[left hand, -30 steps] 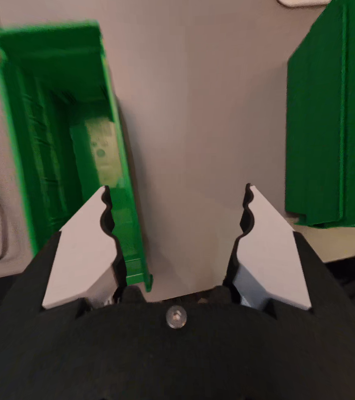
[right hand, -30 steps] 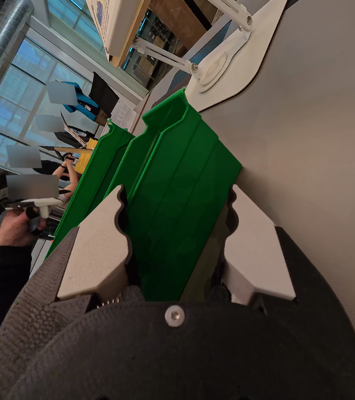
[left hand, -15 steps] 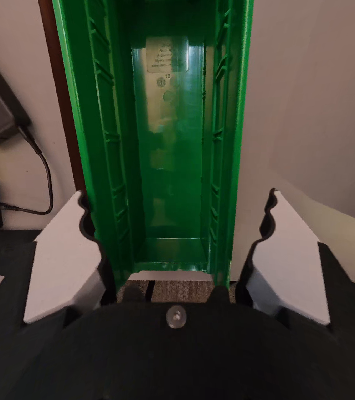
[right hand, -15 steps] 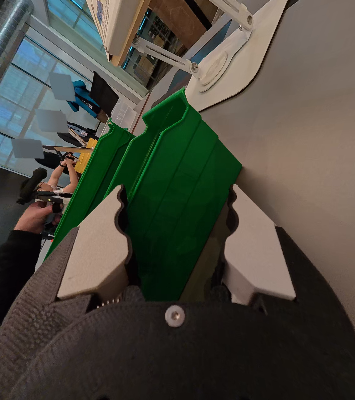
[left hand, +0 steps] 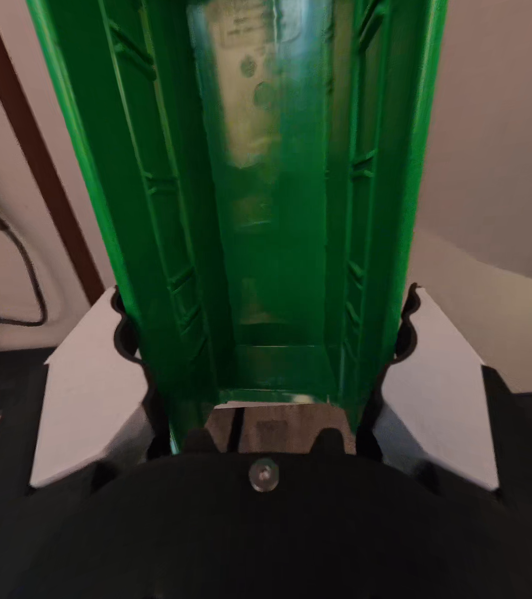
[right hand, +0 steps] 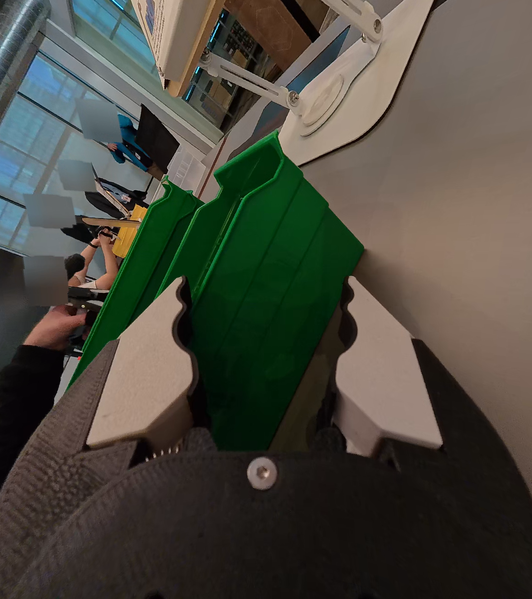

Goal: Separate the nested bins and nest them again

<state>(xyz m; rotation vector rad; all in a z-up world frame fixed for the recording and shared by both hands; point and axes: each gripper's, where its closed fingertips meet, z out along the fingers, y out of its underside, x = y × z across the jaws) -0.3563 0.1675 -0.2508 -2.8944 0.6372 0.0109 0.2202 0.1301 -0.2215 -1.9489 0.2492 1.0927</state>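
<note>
A long green bin lies on the pale table with its open side towards me. My left gripper is open wide, and the bin's near end sits between its fingers, which lie close along both walls. In the right wrist view my right gripper is shut on a second green bin that rests against the table. The first bin also shows in the right wrist view, to the left of the held one. A hand in a dark sleeve holds the left gripper at its near end.
A black cable and a brown table edge strip lie left of the first bin. A white monitor-arm base stands on the table beyond the held bin. People sit at desks far behind.
My left gripper has swung left onto the first bin and moved forward, so the bin's near end now lies between its open fingers. The right gripper and its bin have not moved.
</note>
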